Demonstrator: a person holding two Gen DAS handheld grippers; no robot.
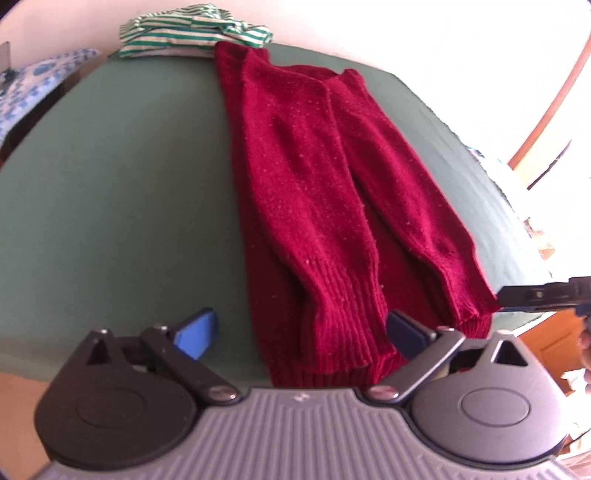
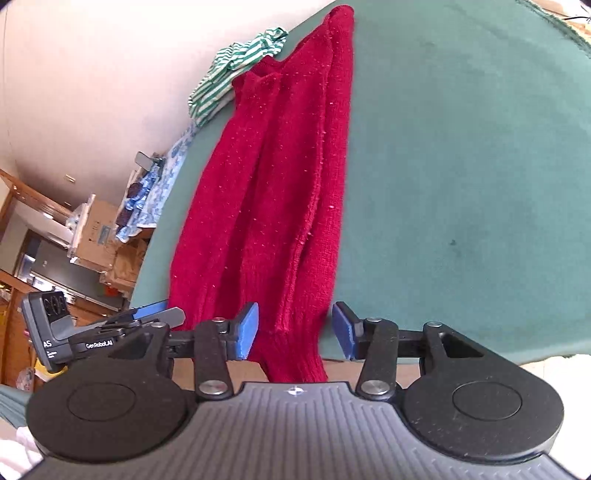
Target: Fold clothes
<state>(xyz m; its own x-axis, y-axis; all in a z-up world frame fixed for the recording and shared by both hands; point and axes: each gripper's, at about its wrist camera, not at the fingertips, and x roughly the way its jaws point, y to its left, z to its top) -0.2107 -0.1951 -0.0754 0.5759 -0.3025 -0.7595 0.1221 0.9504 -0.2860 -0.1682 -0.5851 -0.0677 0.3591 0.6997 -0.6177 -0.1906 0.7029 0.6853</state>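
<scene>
A dark red knit sweater [image 1: 314, 177] lies folded lengthwise on the green-covered table [image 1: 110, 184], both sleeves laid over its body. My left gripper [image 1: 301, 332] stands wide open at the near hem, its blue pads either side of the ribbed edge without pressing on it. In the right wrist view the sweater [image 2: 266, 192] runs away from me and its ribbed end hangs over the table edge. My right gripper [image 2: 295, 330] is open around that end, pads apart from the cloth. The left gripper's finger [image 2: 147, 312] shows at the left, at the sweater's other corner.
A green-and-white striped garment [image 1: 192, 31] lies bunched at the table's far end, touching the sweater's top. A blue floral cloth [image 2: 162, 184] and cardboard boxes [image 2: 96, 232] sit beyond the table's left side. Bare green cloth [image 2: 461, 184] spreads right of the sweater.
</scene>
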